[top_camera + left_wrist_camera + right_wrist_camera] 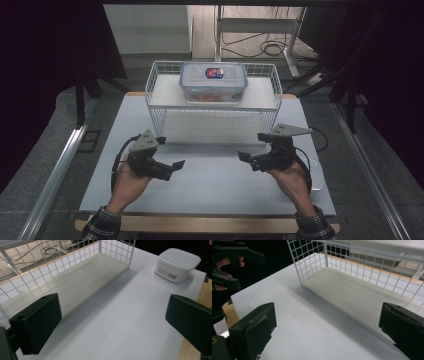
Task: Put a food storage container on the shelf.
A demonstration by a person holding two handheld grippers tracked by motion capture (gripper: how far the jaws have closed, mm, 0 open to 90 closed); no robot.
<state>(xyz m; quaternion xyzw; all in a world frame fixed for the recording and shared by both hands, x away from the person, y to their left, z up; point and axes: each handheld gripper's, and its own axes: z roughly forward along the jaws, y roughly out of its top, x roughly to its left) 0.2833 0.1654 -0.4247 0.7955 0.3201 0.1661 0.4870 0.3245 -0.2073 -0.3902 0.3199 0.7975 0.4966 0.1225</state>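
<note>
Both grippers hover low over the table point(210, 180), nothing grasped: left gripper point(172, 167) has jaws spread wide, right gripper point(248, 159) likewise released, the two pointing toward each other. Nearest thing to the right gripper looks to be the white tub point(178, 264), which sits on the table's right side just beside the right hand point(292, 180), apart from the rack point(212, 120). Judgement: step in hand is the approach before a pick. To do it well, square the open jaws to the tub's 2 flatter sides, come down over the lid, and close below the lid's rim so it does not pop off or slide; keep the free gripper well away from the rack's wire wall. Count: 2 grippers, 1 wire rack with 2 levels, 1 clear box point(213, 81) with a blue-edged lid on the rack's top shelf, 1 white tub on the table. Lower shelf point(359, 296) bare. Box contents too blurred to tell.
</note>
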